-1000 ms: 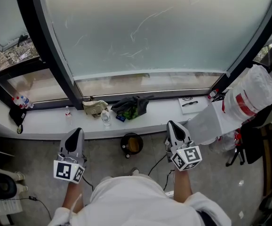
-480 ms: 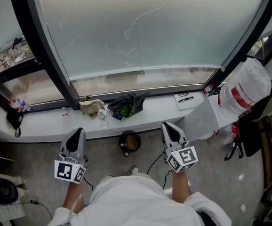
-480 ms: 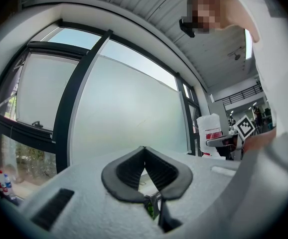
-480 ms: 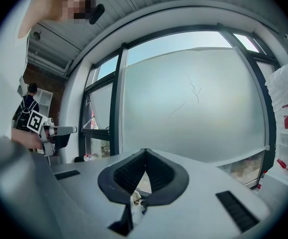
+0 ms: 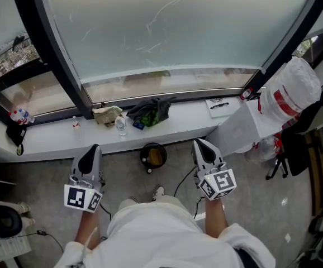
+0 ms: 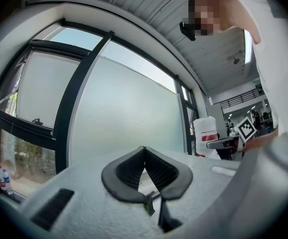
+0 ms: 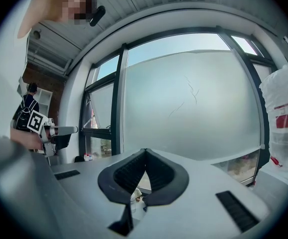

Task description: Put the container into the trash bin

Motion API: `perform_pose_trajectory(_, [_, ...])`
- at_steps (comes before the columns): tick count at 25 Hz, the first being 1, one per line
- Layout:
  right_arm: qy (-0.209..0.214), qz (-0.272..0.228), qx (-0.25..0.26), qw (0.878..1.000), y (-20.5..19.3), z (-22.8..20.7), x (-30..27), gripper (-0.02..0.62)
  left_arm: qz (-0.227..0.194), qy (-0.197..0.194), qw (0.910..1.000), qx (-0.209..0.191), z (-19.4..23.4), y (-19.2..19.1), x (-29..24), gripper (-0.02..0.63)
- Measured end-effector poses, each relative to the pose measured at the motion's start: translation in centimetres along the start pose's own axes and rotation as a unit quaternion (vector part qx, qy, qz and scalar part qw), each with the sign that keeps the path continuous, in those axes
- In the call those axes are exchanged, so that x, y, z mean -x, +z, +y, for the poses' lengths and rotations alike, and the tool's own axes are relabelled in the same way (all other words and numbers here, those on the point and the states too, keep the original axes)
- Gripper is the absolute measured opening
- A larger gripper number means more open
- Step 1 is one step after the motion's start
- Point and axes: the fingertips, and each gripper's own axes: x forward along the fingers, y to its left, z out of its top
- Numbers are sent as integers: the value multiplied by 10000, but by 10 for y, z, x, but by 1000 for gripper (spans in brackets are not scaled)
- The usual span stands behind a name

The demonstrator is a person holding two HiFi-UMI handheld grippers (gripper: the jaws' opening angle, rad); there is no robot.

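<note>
A small clear plastic bottle (image 5: 120, 125) stands on the white window sill (image 5: 55, 140) between a beige crumpled cloth (image 5: 107, 114) and a dark green bundle (image 5: 150, 115). Below the sill, on the floor, sits a small round black bin (image 5: 153, 156). My left gripper (image 5: 93, 148) hovers left of the bin and my right gripper (image 5: 198, 143) hovers right of it, both short of the sill and pointing at the window. In the gripper views the left gripper (image 6: 144, 149) and the right gripper (image 7: 145, 151) are each shut with nothing between the pads.
A big white wrapped bag (image 5: 291, 100) rests on a white block (image 5: 238, 137) at the right, beside a dark chair (image 5: 298, 144). Papers (image 5: 217, 105), a tiny bottle (image 5: 75, 122), several bottles (image 5: 18, 116) and a black pouch (image 5: 14, 134) lie on the sill. A cable (image 5: 184, 183) crosses the floor.
Both grippers have drawn back a little from the sill, still shut and empty. The head view has shifted, so the sill and bin sit higher in the picture.
</note>
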Motion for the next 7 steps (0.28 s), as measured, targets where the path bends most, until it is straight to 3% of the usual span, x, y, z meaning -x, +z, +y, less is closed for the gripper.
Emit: perform_pose_trajectory(7, [-125, -7, 23, 9999, -1, 19, 19, 0, 5, -93, 10000, 15, -1, 1, 21, 17])
